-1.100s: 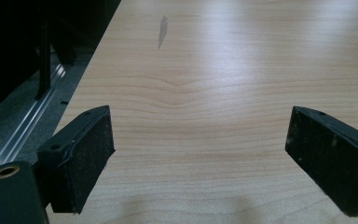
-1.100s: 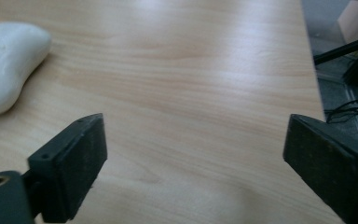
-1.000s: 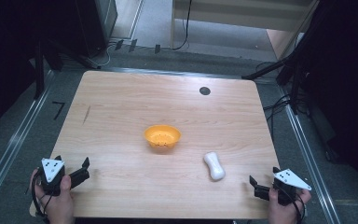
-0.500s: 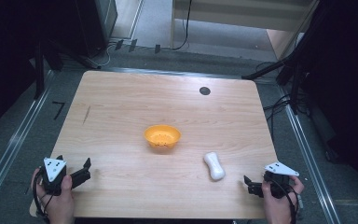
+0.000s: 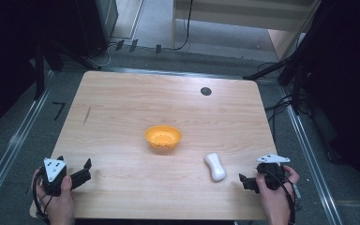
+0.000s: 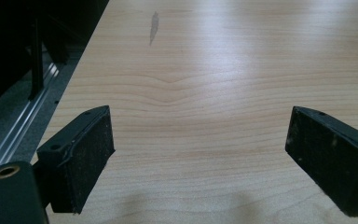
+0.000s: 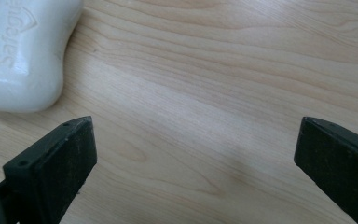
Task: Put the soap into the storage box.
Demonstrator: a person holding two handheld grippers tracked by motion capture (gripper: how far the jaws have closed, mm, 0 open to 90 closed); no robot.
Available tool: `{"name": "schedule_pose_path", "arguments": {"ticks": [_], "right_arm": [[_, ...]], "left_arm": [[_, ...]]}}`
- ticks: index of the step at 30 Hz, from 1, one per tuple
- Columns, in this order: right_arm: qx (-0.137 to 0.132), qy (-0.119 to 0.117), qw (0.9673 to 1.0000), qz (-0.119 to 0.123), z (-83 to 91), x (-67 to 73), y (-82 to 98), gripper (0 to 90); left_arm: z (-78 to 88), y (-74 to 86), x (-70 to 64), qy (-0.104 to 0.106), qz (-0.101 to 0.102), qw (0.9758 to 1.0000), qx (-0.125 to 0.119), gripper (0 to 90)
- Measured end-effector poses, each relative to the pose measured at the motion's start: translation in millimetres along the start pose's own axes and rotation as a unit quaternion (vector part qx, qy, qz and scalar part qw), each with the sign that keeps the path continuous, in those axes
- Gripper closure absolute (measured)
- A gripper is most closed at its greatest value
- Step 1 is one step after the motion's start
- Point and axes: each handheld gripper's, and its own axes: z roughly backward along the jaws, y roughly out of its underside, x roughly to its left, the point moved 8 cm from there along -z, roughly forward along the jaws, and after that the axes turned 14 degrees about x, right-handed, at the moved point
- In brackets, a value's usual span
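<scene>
Right gripper view: glossy white waisted soap bar (image 7: 25, 51)

Left claw (image 5: 85, 169): gripped by the left hand (image 5: 58, 201), jaws spread wide, nothing held | Right claw (image 5: 243, 180): gripped by the right hand (image 5: 274, 197), jaws spread wide, nothing held, pointed leftward.

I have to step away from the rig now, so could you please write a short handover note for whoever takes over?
Left gripper: open, holding nothing, near the table's near-left corner.
Right gripper: open, holding nothing, just short of the white soap bar.
The soap lies flat on the table, beside the orange bowl, not touching it.
Done: nothing gripped.
Left: probably close on the soap; the bowl looks like its likely destination.
</scene>
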Motion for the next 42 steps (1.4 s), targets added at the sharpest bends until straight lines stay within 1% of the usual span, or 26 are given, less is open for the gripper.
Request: {"name": "schedule_pose_path", "arguments": {"ticks": [3, 7, 9, 17, 26, 29, 32, 35, 38, 42], "right_arm": [[0.006, 0.001, 1.0, 0.004, 0.0, 2.7, -2.8, 0.0], [0.021, 0.001, 0.9998, 0.003, -0.9, 8.5, -8.2, 0.0], [0.024, 0.001, 0.9997, 0.002, -0.6, 10.7, -10.7, 0.0], [0.026, -0.009, 0.9995, 0.014, -1.6, 23.4, -23.0, 0.0], [0.023, -0.017, 0.9995, 0.012, -1.8, 37.0, -36.7, 0.0], [0.025, -0.021, 0.9994, 0.013, -3.2, 43.0, -40.8, 0.0], [0.022, -0.025, 0.9992, 0.021, -4.2, 49.5, -45.3, 0.0], [0.023, -0.031, 0.999, 0.024, -5.1, 55.8, -49.2, 0.0], [0.023, -0.033, 0.9989, 0.026, -5.9, 60.4, -52.9, 0.0], [0.029, -0.036, 0.9986, 0.028, -9.4, 66.3, -56.9, 0.0]], "left_arm": [[-0.3, -0.2, 0.5, 0.002, 0.0, 1.0, 0.0, 8.1], [-0.5, -0.2, 0.6, 0.004, 0.003, 1.0, 0.001, 8.0], [-0.6, -0.1, 0.5, 0.004, 0.003, 1.0, 0.002, 8.1], [-1.3, -0.2, 0.6, 0.003, 0.003, 1.0, 0.005, 8.0], [-1.9, 0.0, 1.0, 0.005, 0.005, 0.9999, 0.009, 8.1], [-1.7, -0.1, 2.1, 0.002, 0.011, 0.9999, 0.007, 8.0], [-2.1, -0.3, 2.8, 0.004, 0.013, 0.9999, 0.008, 8.0], [-2.4, -0.2, 2.9, 0.003, 0.014, 0.9999, 0.009, 8.0], [-2.6, -0.2, 3.3, 0.003, 0.015, 0.9998, 0.01, 8.0], [-2.7, 0.1, 3.8, 0.003, 0.016, 0.9998, 0.013, 8.0]]}}
